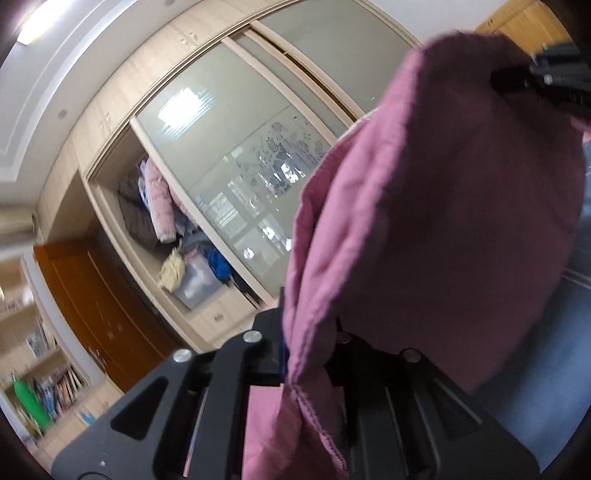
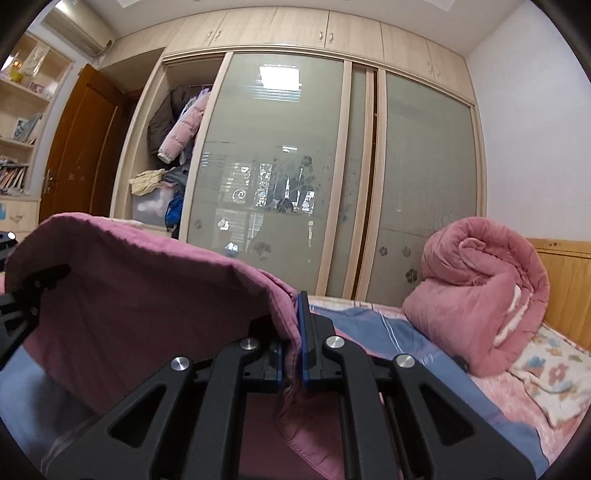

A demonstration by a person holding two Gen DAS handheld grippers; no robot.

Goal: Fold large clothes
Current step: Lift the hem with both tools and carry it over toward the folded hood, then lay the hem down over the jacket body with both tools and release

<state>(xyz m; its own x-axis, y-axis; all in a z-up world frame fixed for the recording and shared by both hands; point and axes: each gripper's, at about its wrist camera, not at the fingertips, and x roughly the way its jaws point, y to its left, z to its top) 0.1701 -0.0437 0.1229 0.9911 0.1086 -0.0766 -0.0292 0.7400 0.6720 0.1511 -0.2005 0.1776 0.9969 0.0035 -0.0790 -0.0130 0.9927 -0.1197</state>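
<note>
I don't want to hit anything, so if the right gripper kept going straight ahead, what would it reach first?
Probably the wardrobe's frosted sliding door. The right gripper, shut on the mauve garment, points level at it across the bed; nothing visibly stands between, though depth is unclear.

Your room is evenly bright from a ceiling lamp (image 1: 35,22), which glares on the wardrobe door (image 2: 280,79). The left view smears with motion blur; both bend and darken toward their rims.
</note>
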